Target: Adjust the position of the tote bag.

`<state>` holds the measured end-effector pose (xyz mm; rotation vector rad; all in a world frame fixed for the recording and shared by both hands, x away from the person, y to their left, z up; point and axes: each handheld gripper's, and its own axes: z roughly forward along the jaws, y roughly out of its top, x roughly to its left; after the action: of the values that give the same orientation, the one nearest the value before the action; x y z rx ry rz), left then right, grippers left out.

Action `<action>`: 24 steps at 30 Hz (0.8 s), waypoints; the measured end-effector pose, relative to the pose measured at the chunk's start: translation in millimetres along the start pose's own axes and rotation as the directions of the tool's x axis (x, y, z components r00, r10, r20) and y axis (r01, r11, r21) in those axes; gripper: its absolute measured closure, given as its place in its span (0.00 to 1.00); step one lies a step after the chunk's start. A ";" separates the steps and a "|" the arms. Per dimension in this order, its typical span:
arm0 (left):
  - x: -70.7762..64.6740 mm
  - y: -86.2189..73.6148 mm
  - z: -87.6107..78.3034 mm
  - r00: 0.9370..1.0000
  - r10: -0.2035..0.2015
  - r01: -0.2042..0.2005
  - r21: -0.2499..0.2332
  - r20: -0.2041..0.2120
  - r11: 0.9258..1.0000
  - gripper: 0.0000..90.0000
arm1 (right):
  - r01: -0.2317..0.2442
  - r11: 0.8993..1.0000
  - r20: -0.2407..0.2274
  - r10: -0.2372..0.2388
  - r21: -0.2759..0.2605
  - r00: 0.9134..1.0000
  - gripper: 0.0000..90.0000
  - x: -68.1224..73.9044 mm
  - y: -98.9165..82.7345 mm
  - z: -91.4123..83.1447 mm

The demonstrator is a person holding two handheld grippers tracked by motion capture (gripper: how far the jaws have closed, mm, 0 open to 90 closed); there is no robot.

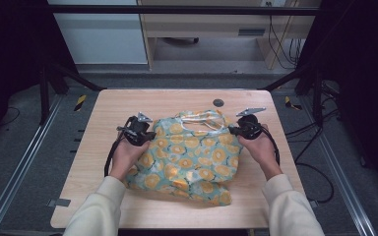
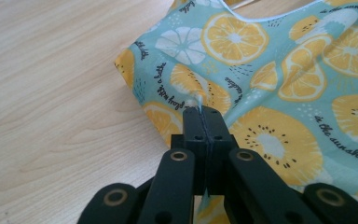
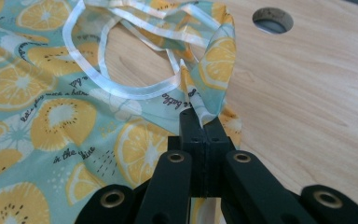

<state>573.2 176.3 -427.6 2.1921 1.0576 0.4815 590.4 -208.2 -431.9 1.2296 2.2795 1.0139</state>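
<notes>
- The left gripper [image 2: 204, 112] has its fingers pinched together on a fold of the citrus-print bag [image 1: 192, 157]; the right gripper [image 3: 200, 116] is clamped on cloth near the white-edged handles [image 3: 121, 88].
- The bag lies crumpled mid-table [image 1: 128, 105].
- It looks like a spreading or folding step; next calls for pulling both corners evenly.
- Nearby only a cable hole [image 1: 218, 103], well apart; nothing obstructs.

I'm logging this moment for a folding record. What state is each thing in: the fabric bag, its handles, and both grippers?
Fabric bag: lying mostly flat on the table, rumpled, pinched at both upper corners.
Handles: loose, slack loops resting on the far side of the bag.
Left gripper: fingers shut on the bag's left upper corner.
Right gripper: fingers shut on the bag's right upper corner.
Table hole: uncovered.
</notes>
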 end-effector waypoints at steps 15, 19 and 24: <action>-4.8 20.6 -40.6 0.999 0.043 -0.045 -0.117 -0.021 0.992 1.00 | -0.007 0.994 -0.014 0.006 -0.111 1.000 1.00 2.0 18.7 -50.9; -5.9 22.5 -45.3 0.999 0.043 -0.046 -0.133 -0.025 0.990 1.00 | -0.005 0.990 -0.015 0.003 -0.141 1.000 1.00 3.3 21.1 -59.9; -8.5 25.2 -55.1 0.998 0.058 -0.063 -0.171 -0.031 0.983 1.00 | -0.015 0.980 -0.024 0.011 -0.199 1.000 1.00 5.5 22.2 -77.6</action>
<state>550.7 179.6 -370.7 2.0746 0.9287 0.6075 553.4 -228.3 -362.8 1.1561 2.1281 1.2338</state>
